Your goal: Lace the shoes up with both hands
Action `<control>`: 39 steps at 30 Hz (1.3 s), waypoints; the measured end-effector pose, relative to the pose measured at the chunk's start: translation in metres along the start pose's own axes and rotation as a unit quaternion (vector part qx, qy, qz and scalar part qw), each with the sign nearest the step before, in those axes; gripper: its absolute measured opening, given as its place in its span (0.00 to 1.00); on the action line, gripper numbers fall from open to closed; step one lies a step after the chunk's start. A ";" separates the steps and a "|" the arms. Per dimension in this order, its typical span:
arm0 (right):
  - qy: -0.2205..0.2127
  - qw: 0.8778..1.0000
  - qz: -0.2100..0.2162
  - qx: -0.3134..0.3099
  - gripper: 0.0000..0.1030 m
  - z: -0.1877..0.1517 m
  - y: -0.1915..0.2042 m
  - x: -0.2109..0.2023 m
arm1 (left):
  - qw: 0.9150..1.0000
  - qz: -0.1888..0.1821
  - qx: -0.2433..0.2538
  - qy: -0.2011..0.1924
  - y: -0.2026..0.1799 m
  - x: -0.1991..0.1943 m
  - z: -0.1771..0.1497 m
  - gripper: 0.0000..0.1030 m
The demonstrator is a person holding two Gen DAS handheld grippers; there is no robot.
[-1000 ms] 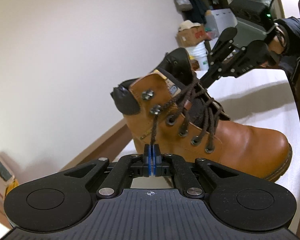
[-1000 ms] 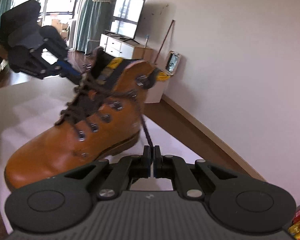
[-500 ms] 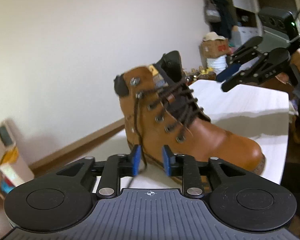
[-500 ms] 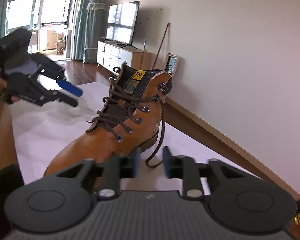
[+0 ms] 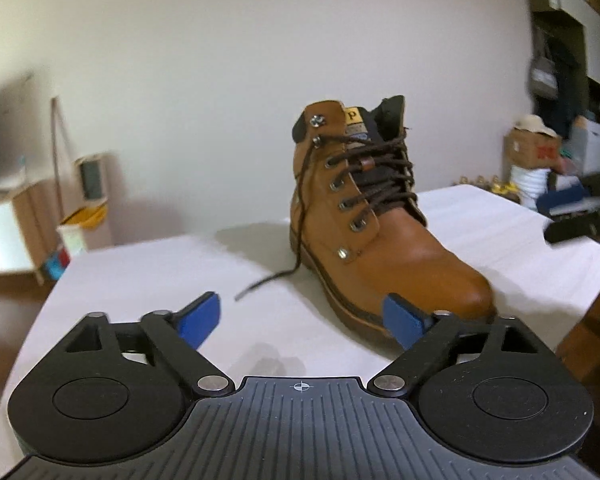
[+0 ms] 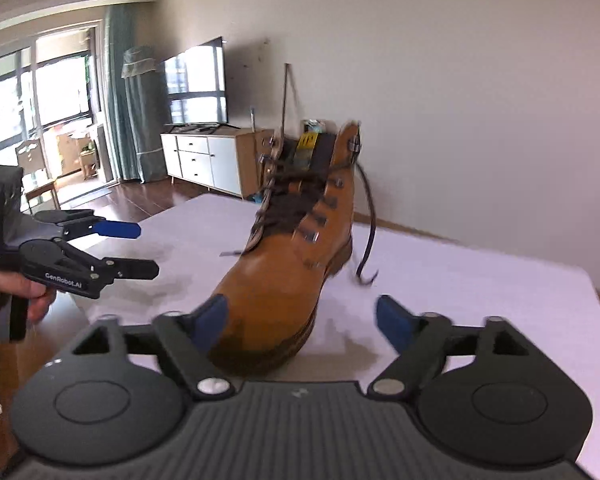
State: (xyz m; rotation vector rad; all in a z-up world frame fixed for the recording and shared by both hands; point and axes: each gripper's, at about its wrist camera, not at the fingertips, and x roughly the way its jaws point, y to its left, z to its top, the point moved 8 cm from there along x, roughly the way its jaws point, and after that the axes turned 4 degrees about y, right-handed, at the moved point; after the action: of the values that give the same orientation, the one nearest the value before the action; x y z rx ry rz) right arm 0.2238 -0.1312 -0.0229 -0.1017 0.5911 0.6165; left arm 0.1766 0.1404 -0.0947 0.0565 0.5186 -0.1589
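Observation:
A tan leather boot (image 5: 380,236) with dark brown laces stands upright on the white table (image 5: 148,280). One loose lace end (image 5: 284,272) hangs down its side onto the table; the other lace end (image 6: 366,236) dangles on the opposite side. My left gripper (image 5: 302,318) sits back from the boot, its jaws opening wide with nothing between them. My right gripper (image 6: 302,316) faces the boot's toe (image 6: 268,308), jaws also opening, pads not touching it. The left gripper (image 6: 140,250) shows in the right wrist view, held by a hand (image 6: 16,292).
A white wall stands behind the table. A TV (image 6: 196,88) and a white sideboard (image 6: 208,160) are at the far left of the room. Boxes and a bucket (image 5: 532,160) crowd the floor beyond the table's far right corner.
Both grippers were shut on the lace ends; both have let go, opened wide and pulled back from the boot. The laces now hang loose and the boot stands upright.

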 end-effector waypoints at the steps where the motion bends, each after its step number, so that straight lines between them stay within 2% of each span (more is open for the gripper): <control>1: 0.000 1.000 -0.005 0.007 0.92 -0.004 0.002 -0.003 | 1.000 0.005 -0.011 0.000 -0.002 -0.006 -0.002 0.95; 2: -0.003 1.000 -0.011 0.016 0.97 -0.007 0.003 -0.007 | 1.000 0.008 -0.019 0.001 -0.002 -0.010 -0.004 0.97; 4: -0.013 0.999 -0.025 0.035 0.99 -0.013 0.003 -0.016 | 0.999 0.028 -0.045 0.005 -0.005 -0.021 -0.006 1.00; 12: -0.026 0.993 -0.078 0.084 0.99 -0.023 -0.007 -0.042 | 0.992 0.100 -0.079 -0.015 -0.010 -0.060 -0.004 1.00; 16: -0.032 0.990 -0.094 0.095 0.99 -0.023 -0.010 -0.048 | 0.987 0.115 -0.109 -0.022 -0.010 -0.078 -0.001 1.00; 23: -0.038 0.988 -0.110 0.104 0.99 -0.023 -0.007 -0.064 | 0.989 0.101 -0.105 -0.016 -0.025 -0.095 0.006 1.00; 31: -0.040 0.989 -0.106 0.096 0.99 -0.025 0.006 -0.082 | 0.992 0.081 -0.093 -0.009 -0.046 -0.105 0.011 1.00; 39: -0.038 0.991 -0.097 0.080 0.99 -0.031 0.024 -0.094 | 0.993 0.086 -0.084 -0.012 -0.070 -0.119 0.012 1.00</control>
State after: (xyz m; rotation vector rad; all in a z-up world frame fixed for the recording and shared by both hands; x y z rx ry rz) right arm 0.1330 -0.1679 0.0052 0.0158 0.5482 0.3814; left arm 0.0687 0.0862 -0.0263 -0.0656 0.4986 0.0529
